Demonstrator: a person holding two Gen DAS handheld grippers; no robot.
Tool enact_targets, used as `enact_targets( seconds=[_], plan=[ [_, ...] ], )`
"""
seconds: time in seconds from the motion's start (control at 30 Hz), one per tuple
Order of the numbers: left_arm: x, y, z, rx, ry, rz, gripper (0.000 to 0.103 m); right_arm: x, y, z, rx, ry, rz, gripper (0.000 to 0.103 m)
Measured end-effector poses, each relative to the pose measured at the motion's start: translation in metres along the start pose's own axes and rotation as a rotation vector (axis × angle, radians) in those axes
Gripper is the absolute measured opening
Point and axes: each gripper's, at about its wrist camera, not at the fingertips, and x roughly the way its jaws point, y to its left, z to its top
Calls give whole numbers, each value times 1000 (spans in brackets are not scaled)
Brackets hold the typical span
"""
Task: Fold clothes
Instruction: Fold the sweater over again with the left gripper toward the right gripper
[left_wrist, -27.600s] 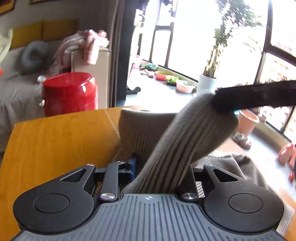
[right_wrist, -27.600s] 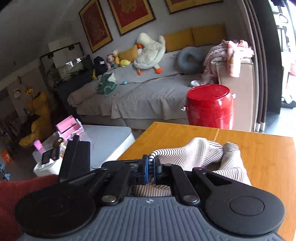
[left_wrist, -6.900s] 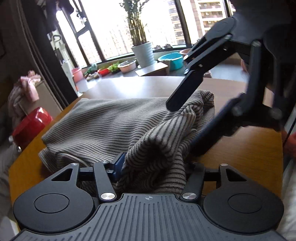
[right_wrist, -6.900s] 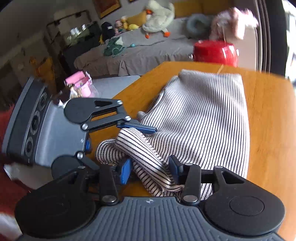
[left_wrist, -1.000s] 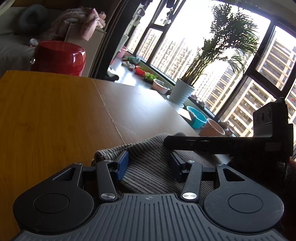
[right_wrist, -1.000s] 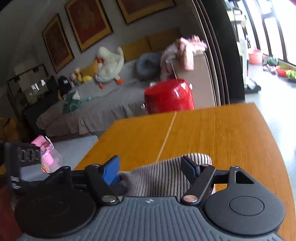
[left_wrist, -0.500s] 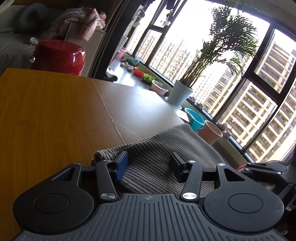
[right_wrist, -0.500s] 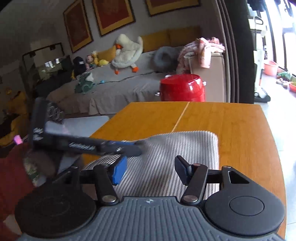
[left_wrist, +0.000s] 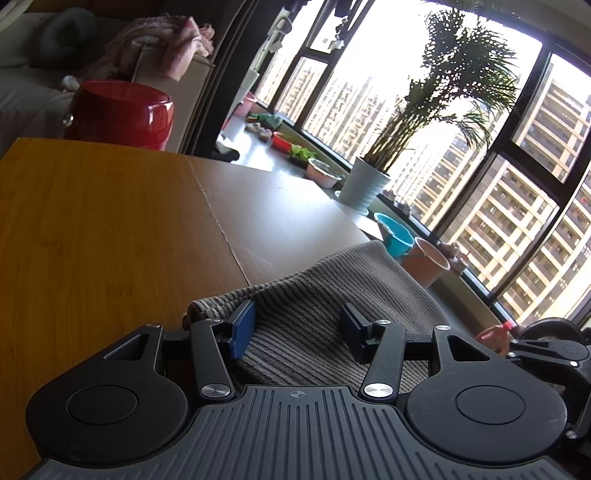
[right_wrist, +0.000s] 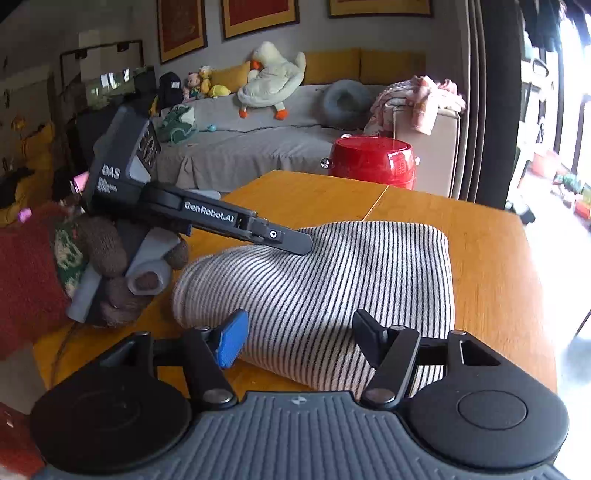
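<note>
A: Where does the sweater (right_wrist: 332, 280) lie?

B: On the wooden table (right_wrist: 491, 258), near its front edge, as a compact striped bundle. Its far edge runs straight and its left side is rounded, so it looks folded over on itself. A red pot (right_wrist: 371, 160) stands well beyond the table's far end.

A: And the claws?

B: The right claw (right_wrist: 297, 341) hangs above the near edge of the bundle with its jaws spread and nothing between them. The left claw (left_wrist: 297, 326) is also spread wide over the fabric, pinching nothing. From the right wrist view its long finger (right_wrist: 258, 230) points across the top of the bundle, held by a gloved hand (right_wrist: 122, 266).

A: So is the folding done?

B: I judge it close, since the bundle is neat. The rounded left side bulges a little, though.

A: How would you treat it well?

B: Press flat with the finger sides instead of pinching, keep the straight edge lined up, and avoid dragging the knit, which stretches and slides easily.
</note>
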Motion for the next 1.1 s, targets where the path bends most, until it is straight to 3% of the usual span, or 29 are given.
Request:
enact_targets(
  seconds=[0.1,0.17,0.3,0.37,0.47,0.57,0.7,0.8,0.9,0.97,1.03,1.1],
  plan=[
    [0,0,0,-3,1,-1,56,-14,-17,-7,166,56,202,84],
    [1,0,0,-6,-2,3,56,-12,-29,-17,319,82,274,84],
    [-2,-4,0,-4,4,25,57,23,-65,-47,725,125,279,84],
    [-6,-7,0,-7,18,44,59,31,-81,-54,857,79,291,71],
    [-12,-15,-4,-8,46,49,69,29,-90,-46,838,21,219,55],
    [-19,-30,-13,28,75,31,79,28,-95,-37,763,-5,141,53],
    [-28,-51,-20,84,109,7,86,26,-101,-25,662,-38,37,53],
    [-43,-57,-15,75,82,-27,87,25,-106,-16,585,-62,-41,60],
    [-55,-51,-4,40,6,3,95,24,-108,-10,514,-83,-107,69],
    [-55,-43,4,19,-34,68,95,21,-104,-10,485,-93,-125,70],
    [-46,-31,7,-8,-25,114,94,17,-98,-10,450,-98,-142,71],
    [-28,-21,4,-24,22,135,82,10,-91,-11,416,-99,-129,71]
  ],
)
